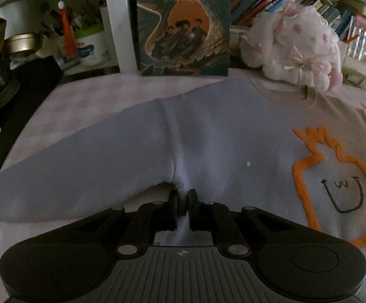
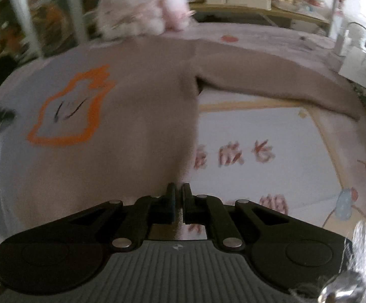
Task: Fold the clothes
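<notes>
Grippers number two: left gripper (image 1: 183, 197) pinching one sweater (image 1: 220, 146), right gripper (image 2: 179, 197) closed.

Left wrist view is dim and sharp, its corners black with fisheye bending. Right wrist view is brighter, motion-blurred throughout, the plush toy (image 2: 142, 7) smeared.

The upright book (image 1: 183, 25) bears the title "哈利·波特" across its cover's top; red characters on the bedsheet (image 2: 258, 151) are too blurred to read.
</notes>
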Demonstrator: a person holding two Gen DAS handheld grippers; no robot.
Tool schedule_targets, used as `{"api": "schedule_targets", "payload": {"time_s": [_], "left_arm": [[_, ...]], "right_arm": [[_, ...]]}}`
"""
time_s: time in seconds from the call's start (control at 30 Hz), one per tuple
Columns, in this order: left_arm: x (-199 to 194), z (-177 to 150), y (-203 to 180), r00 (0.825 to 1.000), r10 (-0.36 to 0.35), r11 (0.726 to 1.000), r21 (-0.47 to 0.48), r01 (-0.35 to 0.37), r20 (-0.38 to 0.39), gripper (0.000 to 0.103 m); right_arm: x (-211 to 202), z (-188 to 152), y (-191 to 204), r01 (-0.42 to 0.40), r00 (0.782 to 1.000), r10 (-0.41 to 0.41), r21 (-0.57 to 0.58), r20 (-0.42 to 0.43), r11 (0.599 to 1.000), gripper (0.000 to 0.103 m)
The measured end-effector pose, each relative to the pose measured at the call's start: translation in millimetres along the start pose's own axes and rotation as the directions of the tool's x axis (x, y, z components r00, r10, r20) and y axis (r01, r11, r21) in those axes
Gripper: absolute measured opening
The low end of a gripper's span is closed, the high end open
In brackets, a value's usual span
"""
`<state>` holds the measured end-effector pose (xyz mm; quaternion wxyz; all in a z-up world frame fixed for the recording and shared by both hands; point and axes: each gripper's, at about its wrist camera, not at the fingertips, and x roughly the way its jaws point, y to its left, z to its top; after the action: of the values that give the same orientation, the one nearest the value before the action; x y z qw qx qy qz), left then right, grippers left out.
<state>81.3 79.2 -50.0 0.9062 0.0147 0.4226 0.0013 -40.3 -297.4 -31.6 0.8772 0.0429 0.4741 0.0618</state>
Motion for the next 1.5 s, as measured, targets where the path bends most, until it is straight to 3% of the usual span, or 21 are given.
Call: {"api": "schedule_targets", "payload": {"time_s": [0.23, 0.5, 0.6, 0.63, 0.7, 0.9, 1.0, 1.07, 1.13, 1.17, 1.2, 1.27, 1.4, 1.5], "left_arm": [[-14, -18, 5, 1.000, -0.031, 0.999, 0.017, 0.031, 0.005, 0.005], [-12, -14, 7, 0.999, -0.034, 0.999, -0.001, 0.034, 0.015, 0.006], [-14, -14, 7, 0.999, -0.040, 0.999, 0.009, 0.040, 0.023, 0.016], [-21, -17, 7, 0.999, -0.045, 0.999, 0.027, 0.044, 0.028, 0.020], [-34, -25, 7, 0.998, -0.054, 0.997, 0.048, 0.053, 0.031, 0.022], [-67, -65, 23, 0.995, -0.096, 0.994, -0.048, 0.095, -0.025, 0.025], [-73, -81, 25, 0.986, -0.162, 0.980, -0.123, 0.157, -0.032, 0.031], [-77, -87, 21, 0.986, -0.166, 0.978, -0.129, 0.162, -0.017, 0.035], [-77, -88, 16, 0.988, -0.153, 0.981, -0.121, 0.150, -0.016, 0.029], [-77, -88, 13, 0.989, -0.145, 0.983, -0.116, 0.142, -0.017, 0.014], [-77, -88, 10, 0.990, -0.141, 0.985, -0.106, 0.138, -0.021, 0.009], [-78, -84, 8, 0.991, -0.133, 0.989, -0.065, 0.131, -0.032, 0.001], [-79, -81, 9, 0.995, -0.096, 0.995, 0.028, 0.097, -0.039, 0.001], [-78, -80, 10, 0.993, -0.111, 0.992, 0.051, 0.113, -0.044, 0.001]], "right_arm": [[-13, -17, -6, -0.067, 0.997, 0.068, 0.022, -0.040, 0.997, 0.007], [-3, -7, 7, 0.013, 1.000, -0.013, -0.023, 0.016, 1.000, 0.007], [-6, -8, 5, 0.016, 1.000, -0.016, -0.009, 0.003, 1.000, 0.011], [-10, -10, 3, 0.010, 1.000, -0.010, 0.005, 0.001, 1.000, 0.018], [-17, -16, -4, 0.006, 1.000, -0.006, 0.035, 0.003, 0.999, 0.021], [-32, -32, -15, -0.035, 0.999, 0.037, 0.101, -0.015, 0.994, 0.022], [-32, -37, -11, -0.060, 0.998, 0.064, 0.106, -0.030, 0.993, 0.022], [-30, -39, -5, -0.047, 0.998, 0.051, 0.095, -0.038, 0.994, 0.023], [-31, -41, 2, -0.022, 0.999, 0.024, 0.069, -0.032, 0.997, 0.022], [-31, -42, 6, -0.006, 1.000, 0.008, 0.056, -0.030, 0.998, 0.021], [-31, -42, 9, -0.002, 1.000, 0.003, 0.042, -0.031, 0.999, 0.014], [-32, -43, 17, 0.010, 1.000, -0.010, 0.008, -0.029, 1.000, 0.010], [-33, -44, 30, 0.037, 0.999, -0.038, -0.067, -0.010, 0.997, 0.005], [-31, -45, 24, 0.079, 0.997, -0.078, -0.019, 0.025, 0.997, 0.004]]}}
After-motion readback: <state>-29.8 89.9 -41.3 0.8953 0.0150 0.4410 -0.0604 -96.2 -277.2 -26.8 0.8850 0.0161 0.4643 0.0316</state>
